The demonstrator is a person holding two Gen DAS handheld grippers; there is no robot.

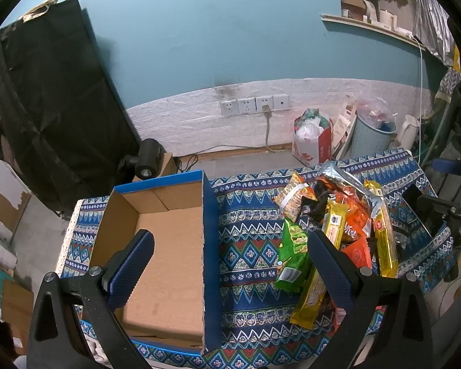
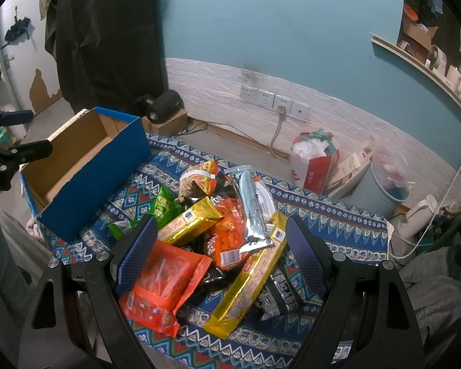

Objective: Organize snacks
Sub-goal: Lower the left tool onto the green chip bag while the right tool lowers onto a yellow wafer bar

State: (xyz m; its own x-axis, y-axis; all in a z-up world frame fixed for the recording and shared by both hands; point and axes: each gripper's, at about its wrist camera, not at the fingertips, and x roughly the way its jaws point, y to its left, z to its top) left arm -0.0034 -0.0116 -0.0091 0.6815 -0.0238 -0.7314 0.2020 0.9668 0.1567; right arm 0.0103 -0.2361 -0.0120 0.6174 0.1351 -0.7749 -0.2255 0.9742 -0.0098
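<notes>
left wrist view: the left gripper hangs with its jaws spread wide and nothing between them, one blue finger pad over the open cardboard box, the other covering part of the snack pile on the patterned cloth. the box's near corner is cut off behind the gripper frame, and its floor looks bare where visible. a green packet lies at the pile's near edge, its right side hidden by the pad. right wrist view: the right gripper is likewise released, jaws apart above the heap, touching nothing that can be made out. an orange bag sits partly under its left pad, a long yellow bar slants across dark wrappers whose labels are unreadable, and a silver pouch lies on top. the blue-sided box stands just left of the snacks, its far left corner masked by the other gripper. a bin by the wall is blurred.
</notes>
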